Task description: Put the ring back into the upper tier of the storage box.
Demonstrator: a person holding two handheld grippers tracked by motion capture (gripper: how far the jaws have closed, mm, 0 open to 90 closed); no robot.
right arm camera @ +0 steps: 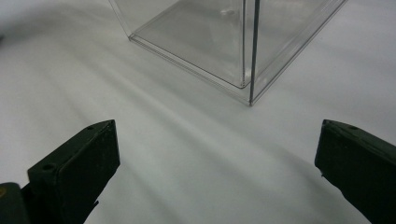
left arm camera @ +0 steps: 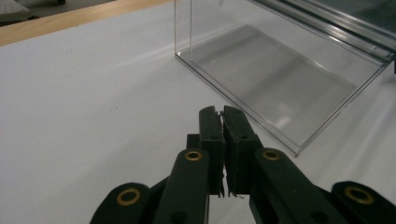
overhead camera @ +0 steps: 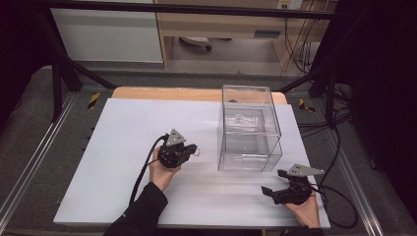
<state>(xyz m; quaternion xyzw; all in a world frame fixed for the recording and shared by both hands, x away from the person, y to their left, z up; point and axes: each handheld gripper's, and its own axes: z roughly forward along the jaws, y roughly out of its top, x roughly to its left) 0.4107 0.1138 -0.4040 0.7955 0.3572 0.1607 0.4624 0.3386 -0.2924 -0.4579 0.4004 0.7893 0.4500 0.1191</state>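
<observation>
Left jaws: pressed together on the left gripper [overhead camera: 189, 149], left of centre in the high view; nothing visible is pinched.
Right jaws: spread wide on the right gripper [overhead camera: 274, 184], lower right, with nothing between them.
Clear box [overhead camera: 250, 129]: seen right of centre on the white table [overhead camera: 123, 147], apart from both grippers, up and right of the closed jaws, up and left of the open ones.
</observation>
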